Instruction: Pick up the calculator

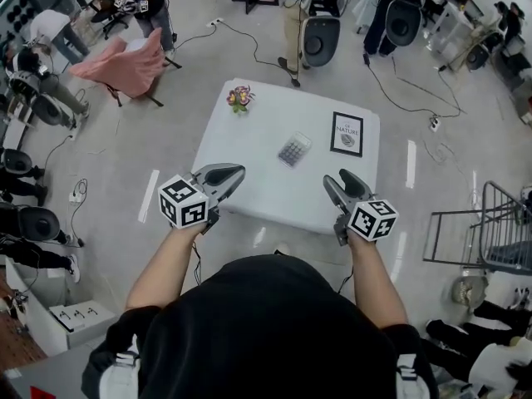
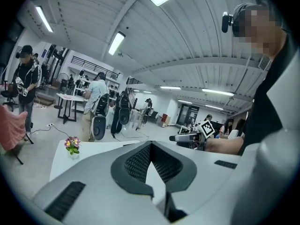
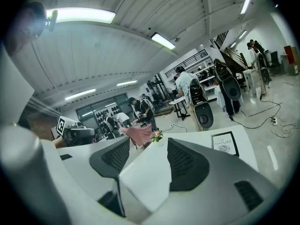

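Calculator (image 1: 294, 150) lies flat mid-table (image 1: 249, 140), long axis diagonal, ahead of and between both grippers. Right gripper (image 1: 336, 179) has jaws apart, empty, marginally nearer. Left gripper (image 1: 239, 171) has jaws together, empty.

Calculator (image 1: 294, 150): a small, flat, rectangular unit with a pale grey body, seen only in the head view, slightly above and right of the frame's centre. Its face is turned up and shows a grid of small dark keys in regular rows. A lighter strip at its upper-right end may be a display, but it is too small to tell. The unit lies flat on the white desk (image 1: 249, 177), near the middle of the desk top, with bare surface on all sides. Its long axis runs diagonally, from lower left to upper right of the frame, askew to the desk's edges.
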